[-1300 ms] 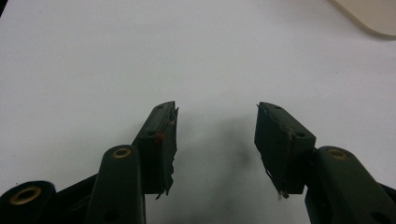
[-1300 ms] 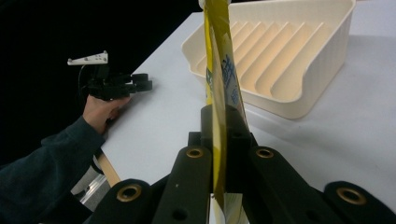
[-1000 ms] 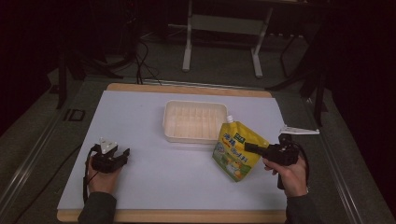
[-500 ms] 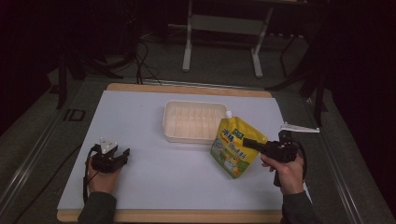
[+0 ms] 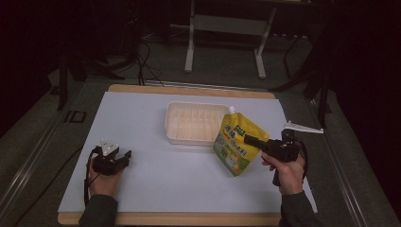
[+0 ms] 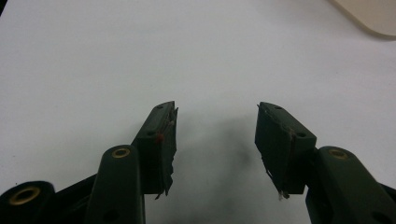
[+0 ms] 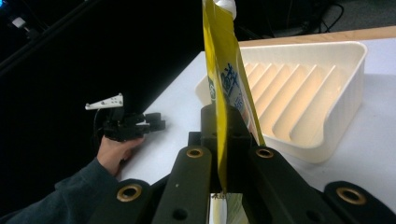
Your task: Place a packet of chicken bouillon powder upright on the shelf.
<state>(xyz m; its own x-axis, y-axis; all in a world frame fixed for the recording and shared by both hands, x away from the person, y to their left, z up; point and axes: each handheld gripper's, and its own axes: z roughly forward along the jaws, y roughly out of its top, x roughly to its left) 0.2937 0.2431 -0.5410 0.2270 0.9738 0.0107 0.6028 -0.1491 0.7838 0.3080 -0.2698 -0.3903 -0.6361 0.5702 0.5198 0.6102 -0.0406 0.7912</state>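
Observation:
A yellow spouted pouch [image 5: 235, 144] with a white cap hangs tilted just off the white mat, right of a cream ribbed tray [image 5: 196, 124]. My right gripper [image 5: 250, 140] is shut on the pouch's right side. In the right gripper view the pouch [image 7: 223, 84] stands edge-on, clamped between the black jaws of the right gripper [image 7: 224, 135], with the tray [image 7: 322, 93] behind it. My left gripper [image 5: 120, 160] rests on the mat at the left, held by a hand. Its jaws stand open over bare mat, with nothing inside the left gripper [image 6: 215, 112].
The white mat [image 5: 156, 189] lies on a wooden board, with dark floor, cables and a metal stand beyond. A corner of the tray [image 6: 369, 14] shows far off in the left gripper view. The left gripper [image 7: 140, 123] and its sleeve show in the right gripper view.
The pouch has risen slightly in the right gripper, its spout a little higher. The left gripper has not moved.

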